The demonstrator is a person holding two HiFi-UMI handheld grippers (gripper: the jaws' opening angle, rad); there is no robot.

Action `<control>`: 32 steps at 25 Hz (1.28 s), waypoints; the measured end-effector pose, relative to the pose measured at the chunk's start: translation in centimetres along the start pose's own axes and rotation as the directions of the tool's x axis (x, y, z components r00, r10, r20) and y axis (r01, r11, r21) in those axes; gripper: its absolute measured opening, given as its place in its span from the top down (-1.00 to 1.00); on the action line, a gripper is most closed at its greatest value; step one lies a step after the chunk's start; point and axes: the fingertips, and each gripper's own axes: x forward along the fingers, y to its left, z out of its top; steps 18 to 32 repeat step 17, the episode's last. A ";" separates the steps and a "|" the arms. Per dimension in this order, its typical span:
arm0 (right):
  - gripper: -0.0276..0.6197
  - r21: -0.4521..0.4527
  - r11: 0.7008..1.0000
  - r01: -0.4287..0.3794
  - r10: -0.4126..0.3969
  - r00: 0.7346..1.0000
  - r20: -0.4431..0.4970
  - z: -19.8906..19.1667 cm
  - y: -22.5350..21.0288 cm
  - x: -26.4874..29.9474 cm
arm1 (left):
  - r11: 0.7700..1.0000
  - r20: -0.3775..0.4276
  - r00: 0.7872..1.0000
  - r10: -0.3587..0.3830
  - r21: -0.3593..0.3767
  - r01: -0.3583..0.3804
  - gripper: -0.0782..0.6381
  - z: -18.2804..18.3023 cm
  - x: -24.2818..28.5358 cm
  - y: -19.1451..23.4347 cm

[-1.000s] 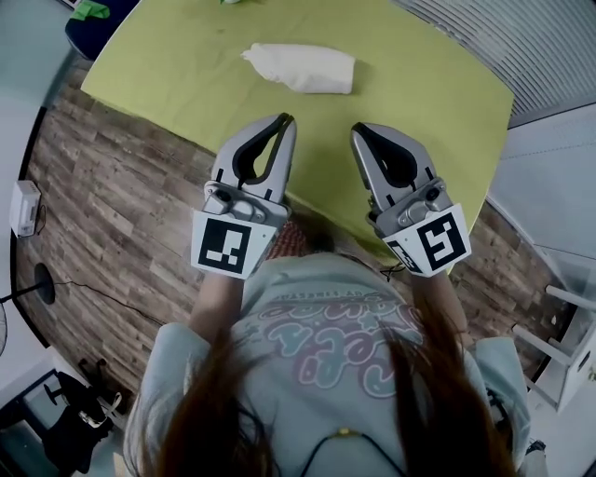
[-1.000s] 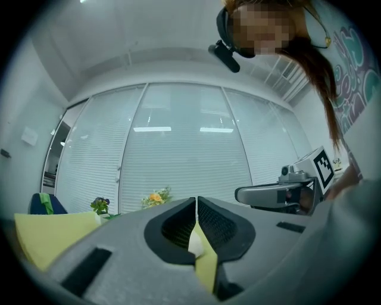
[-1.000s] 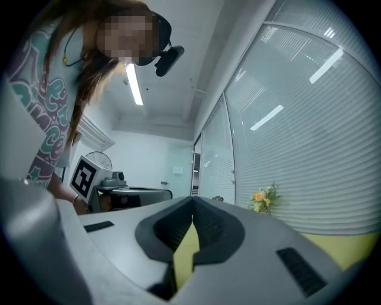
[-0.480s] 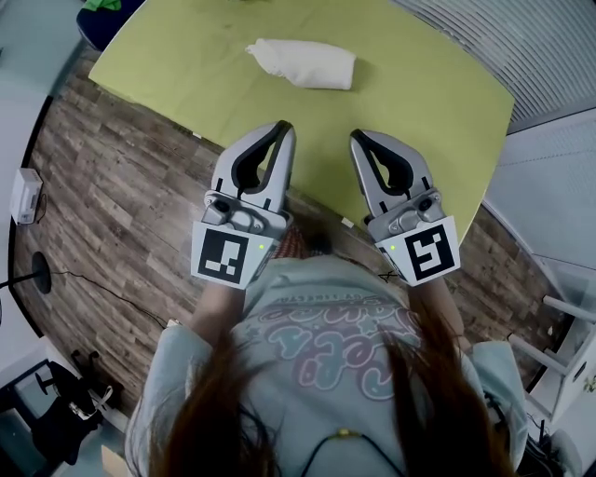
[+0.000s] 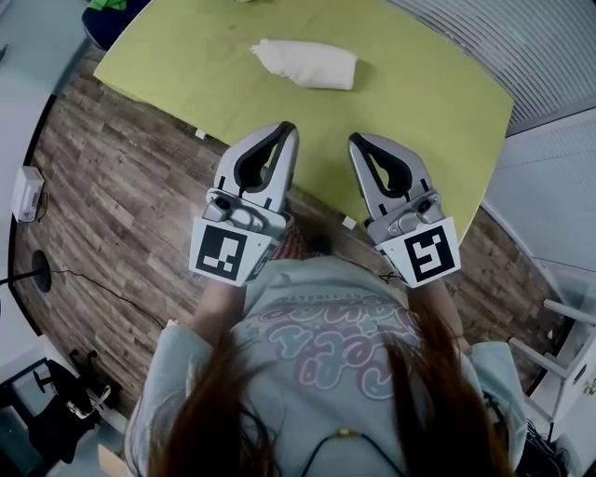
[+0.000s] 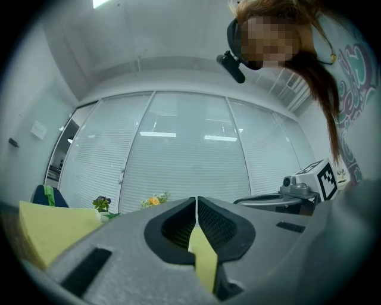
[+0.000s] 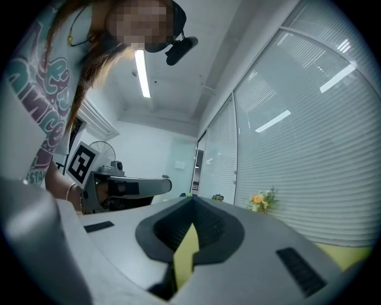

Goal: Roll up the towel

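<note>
From the head view, the green table (image 5: 438,102) fills the upper part of the frame, and its far edge is cut off at the top. The white towel (image 5: 307,63) lies on it as a roll, toward the far side and well apart from both grippers. Its left end tapers to a loose point. The left gripper (image 5: 287,129) and right gripper (image 5: 357,140) hover side by side over the table's near edge. Each has its jaws pressed together with nothing between them. The person's hair (image 5: 233,401) and shirt (image 5: 326,326) cover the forearms and the floor below the table's near edge. A blue chair (image 5: 110,20) beyond the table's far-left corner is mostly cut off.

In the left gripper view, the jaws meet in a thin seam and are empty. The gripper's own grey body hides most of the table, leaving a yellow-green wedge at the left and a sliver behind the pads. A small potted plant (image 6: 101,205) and orange flowers (image 6: 155,201) stand at the table's far side before a glass wall with blinds (image 6: 184,149).

In the right gripper view, the jaws are likewise closed on nothing. The table shows only as a strip at lower right and a sliver behind the pads.
</note>
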 end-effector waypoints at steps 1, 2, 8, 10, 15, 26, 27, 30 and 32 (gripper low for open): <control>0.91 -0.003 1.000 -0.002 0.002 1.000 -0.003 0.0 0.0 0.0 | 1.000 -0.002 1.000 0.000 -0.004 0.000 0.73 0.0 0.0 0.0; 0.91 -0.005 1.000 -0.002 0.002 1.000 0.001 0.1 0.0 0.0 | 1.000 -0.005 1.000 0.000 -0.005 0.000 0.73 0.0 0.0 0.1; 0.91 -0.004 1.000 0.000 0.000 1.000 -0.010 -0.1 0.0 -0.7 | 1.000 -0.024 1.000 0.008 0.002 -0.008 0.73 -0.2 -0.3 -0.2; 0.91 -0.003 1.000 0.000 0.000 1.000 -0.005 0.0 0.1 -0.8 | 1.000 -0.027 1.000 0.008 0.006 -0.007 0.73 -0.1 -0.4 -0.3; 0.91 0.002 1.000 -0.001 0.001 1.000 0.003 0.2 0.0 -0.6 | 1.000 -0.026 1.000 -0.002 0.020 0.003 0.73 0.5 -0.5 -0.8; 0.91 0.003 1.000 -0.002 0.002 1.000 0.006 0.3 0.0 -0.5 | 1.000 -0.021 1.000 -0.006 0.028 0.007 0.73 0.8 -0.5 -0.9; 0.91 0.003 1.000 -0.002 0.002 1.000 0.006 0.3 0.0 -0.5 | 1.000 -0.021 1.000 -0.006 0.028 0.007 0.73 0.8 -0.5 -0.9; 0.91 0.003 1.000 -0.002 0.002 1.000 0.006 0.3 0.0 -0.5 | 1.000 -0.021 1.000 -0.006 0.028 0.007 0.73 0.8 -0.5 -0.9; 0.91 0.003 1.000 -0.002 0.002 1.000 0.006 0.3 0.0 -0.5 | 1.000 -0.021 1.000 -0.006 0.028 0.007 0.73 0.8 -0.5 -0.9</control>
